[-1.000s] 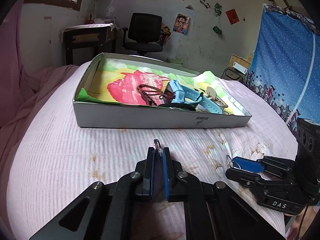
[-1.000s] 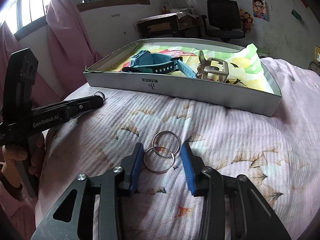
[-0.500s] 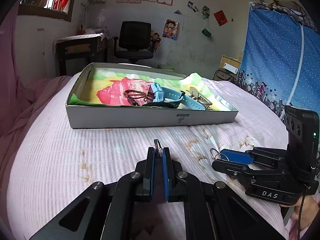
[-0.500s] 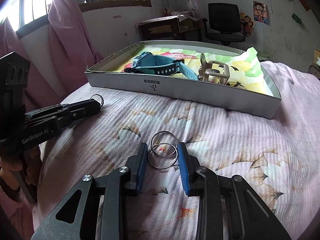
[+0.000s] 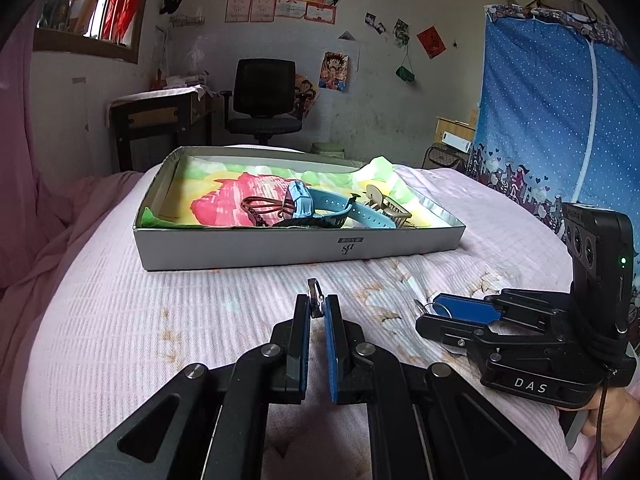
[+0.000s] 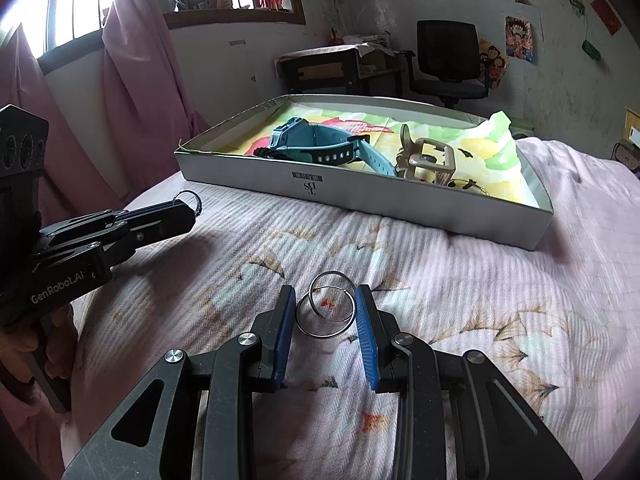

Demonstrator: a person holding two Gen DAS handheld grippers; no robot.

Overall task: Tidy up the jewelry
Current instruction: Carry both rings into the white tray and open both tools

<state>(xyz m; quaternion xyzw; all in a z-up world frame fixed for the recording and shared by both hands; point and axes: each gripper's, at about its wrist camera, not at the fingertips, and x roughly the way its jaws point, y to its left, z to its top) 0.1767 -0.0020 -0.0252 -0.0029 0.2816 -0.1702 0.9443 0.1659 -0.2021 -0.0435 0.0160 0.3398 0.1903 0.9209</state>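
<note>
Holding: two sets of thin metal rings, one in each gripper, with the box beyond them as the likely place to put them.
Left gripper point(image 5: 316, 308): pressed together on a small ring point(image 5: 313, 294), which stands on edge between the pads and pokes out past the tips; in the right wrist view the same ring point(image 6: 190, 201) shows at the tip.
Small ring: light, stiff and smooth, so I judge it can pivot or slip if the squeeze eases. The hold across its flat faces looks sound.
Bedspread point(image 6: 500, 300): soft and ribbed, pale pink; a dropped ring would sink into the weave and be awkward to pinch again.
Linked rings point(image 6: 326, 306): two wire loops joined together, lying between the right pads, the larger one spanning the gap.
Right gripper point(image 6: 326, 312): partly closed, both pads touching the larger loop's rim. Thin wire is springy, so a hard squeeze could bend it; a light clamp across the width seems enough.
Free loop: the smaller one is not pinched and will probably swing when lifted.
Box point(image 5: 280, 254): shallow white cardboard, well ahead of both grippers, already holding a blue watch point(image 5: 340, 210) and a tan clip point(image 6: 430, 158).
</note>
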